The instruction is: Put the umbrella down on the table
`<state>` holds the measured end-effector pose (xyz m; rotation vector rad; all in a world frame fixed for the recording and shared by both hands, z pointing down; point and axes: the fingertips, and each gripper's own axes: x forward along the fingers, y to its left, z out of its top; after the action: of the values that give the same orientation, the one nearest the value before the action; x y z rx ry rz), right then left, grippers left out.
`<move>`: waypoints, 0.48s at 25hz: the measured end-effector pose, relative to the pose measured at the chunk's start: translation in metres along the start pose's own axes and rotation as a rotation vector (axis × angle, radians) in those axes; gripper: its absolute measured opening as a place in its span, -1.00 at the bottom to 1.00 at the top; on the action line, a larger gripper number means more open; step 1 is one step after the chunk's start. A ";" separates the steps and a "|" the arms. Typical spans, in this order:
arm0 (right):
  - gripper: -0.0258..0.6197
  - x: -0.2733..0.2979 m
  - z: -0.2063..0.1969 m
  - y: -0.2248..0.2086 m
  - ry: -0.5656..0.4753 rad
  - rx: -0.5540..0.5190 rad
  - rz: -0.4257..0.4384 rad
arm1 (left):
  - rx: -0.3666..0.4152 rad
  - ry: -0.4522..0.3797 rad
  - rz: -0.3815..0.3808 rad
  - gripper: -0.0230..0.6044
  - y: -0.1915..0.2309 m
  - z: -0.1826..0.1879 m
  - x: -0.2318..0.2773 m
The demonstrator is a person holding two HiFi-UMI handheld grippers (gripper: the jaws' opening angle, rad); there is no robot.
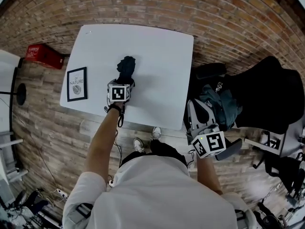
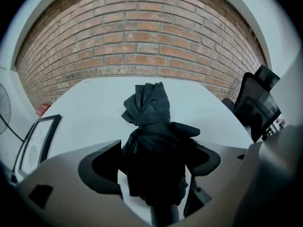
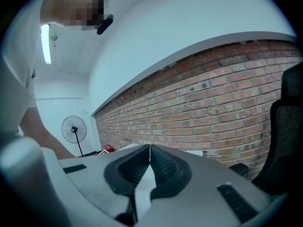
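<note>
Straddling the folded black umbrella [image 2: 154, 141] with the jaws of the left gripper [image 2: 163, 151] standing wide apart, not pinching it; resting it on the white table [image 1: 157, 56], long axis running straight ahead of those jaws; holding the right gripper [image 3: 149, 150] closed, empty, well apart

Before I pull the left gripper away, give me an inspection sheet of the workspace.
Surface: white table.
Job's things: folded black umbrella resting on the table.
Clutter: framed sign near the table's left edge.
Grippers: left gripper open, jaws either side of the umbrella; right gripper shut, empty, off the table.
Cables: power strip on the floor.
Surroundings: brick wall, black chair, red crate, fan.
</note>
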<state>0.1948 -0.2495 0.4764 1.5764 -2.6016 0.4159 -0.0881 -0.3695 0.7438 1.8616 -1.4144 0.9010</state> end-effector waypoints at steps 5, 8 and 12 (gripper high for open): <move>-0.86 0.005 0.005 0.009 -0.028 0.032 0.036 | -0.007 -0.065 -0.014 0.33 0.007 0.015 -0.031; -0.86 0.007 0.010 0.019 -0.046 0.029 0.060 | -0.040 -0.109 -0.037 0.33 0.009 0.024 -0.048; -0.86 0.005 0.013 0.035 -0.064 0.025 0.084 | 0.000 -0.128 -0.031 0.33 0.011 0.026 -0.065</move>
<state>0.1631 -0.2419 0.4581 1.5170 -2.7283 0.4111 -0.1068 -0.3582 0.6766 1.9662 -1.4564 0.7790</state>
